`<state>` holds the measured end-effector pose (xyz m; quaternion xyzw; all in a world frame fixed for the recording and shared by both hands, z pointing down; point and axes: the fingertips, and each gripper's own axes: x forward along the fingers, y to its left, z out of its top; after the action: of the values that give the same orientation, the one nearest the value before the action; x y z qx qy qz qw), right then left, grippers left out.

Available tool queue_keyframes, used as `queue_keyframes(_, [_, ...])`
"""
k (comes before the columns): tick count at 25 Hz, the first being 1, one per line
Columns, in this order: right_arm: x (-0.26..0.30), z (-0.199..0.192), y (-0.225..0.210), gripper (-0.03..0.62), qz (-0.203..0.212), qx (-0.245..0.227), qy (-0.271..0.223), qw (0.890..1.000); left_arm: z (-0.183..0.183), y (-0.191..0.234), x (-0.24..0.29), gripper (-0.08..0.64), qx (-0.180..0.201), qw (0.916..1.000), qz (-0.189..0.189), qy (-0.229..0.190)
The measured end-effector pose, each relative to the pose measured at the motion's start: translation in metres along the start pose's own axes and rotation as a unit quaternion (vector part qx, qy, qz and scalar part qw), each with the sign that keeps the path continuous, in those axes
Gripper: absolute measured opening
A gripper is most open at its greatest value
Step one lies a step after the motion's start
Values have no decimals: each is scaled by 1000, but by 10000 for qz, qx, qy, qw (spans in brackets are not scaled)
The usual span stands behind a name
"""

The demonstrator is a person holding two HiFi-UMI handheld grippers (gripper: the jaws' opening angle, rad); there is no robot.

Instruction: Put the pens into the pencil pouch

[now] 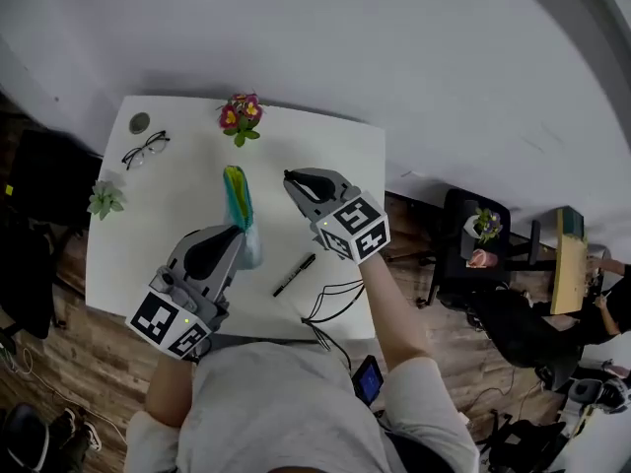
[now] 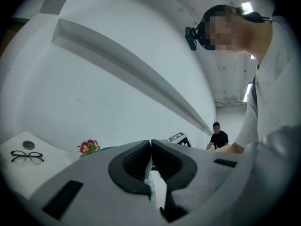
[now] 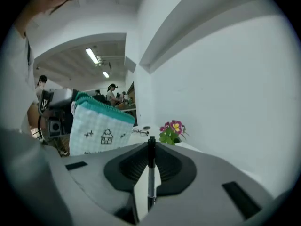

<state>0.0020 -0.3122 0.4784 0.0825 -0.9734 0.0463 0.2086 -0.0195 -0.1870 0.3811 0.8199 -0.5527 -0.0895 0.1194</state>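
The pencil pouch [image 1: 239, 208], white check cloth with a teal zip edge, is lifted above the table with its mouth upward. My left gripper [image 1: 240, 233] is shut on the pouch's lower edge; a strip of its cloth [image 2: 154, 183] shows between the jaws of my left gripper [image 2: 150, 146]. My right gripper [image 1: 290, 178], just right of the pouch's top, is shut on a pen. In the right gripper view that silver pen with a black end [image 3: 151, 171] stands between the jaws of my right gripper [image 3: 151, 147], and the pouch [image 3: 98, 127] hangs to the left. Another black pen [image 1: 294, 275] lies on the table [image 1: 187, 180].
At the table's far edge stand a pot of pink flowers [image 1: 241, 117], spectacles [image 1: 145, 149] and a round grommet [image 1: 139, 122]. A small succulent [image 1: 105, 199] sits at the left edge. Black cables [image 1: 330, 304] trail over the near edge. A chair and people are off to the right.
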Motion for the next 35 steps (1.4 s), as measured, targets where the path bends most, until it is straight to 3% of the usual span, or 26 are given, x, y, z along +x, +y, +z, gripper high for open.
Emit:
queue_keyframes(3, [-18, 20, 8, 60, -265, 338, -468, 9980, 4, -7, 3, 34, 41, 9995, -302, 33])
queue_keyframes(10, [-60, 61, 23, 60, -976, 624, -1316, 9845, 12, -24, 3, 34, 102, 9956, -932, 76])
queue_keyframes(18, [-100, 103, 37, 60, -1776, 677, -2102, 9590, 11, -36, -4, 34, 334, 9879, -1502, 209])
queue_keyframes(27, [-136, 184, 67, 60, -1991, 639, -3245, 9225, 14, -51, -17, 34, 532, 9769, -2052, 264])
queue_keyframes(35, [-125, 184, 89, 60, -2024, 750, -3187, 9229, 21, -60, -32, 34, 609, 9687, -2401, 183])
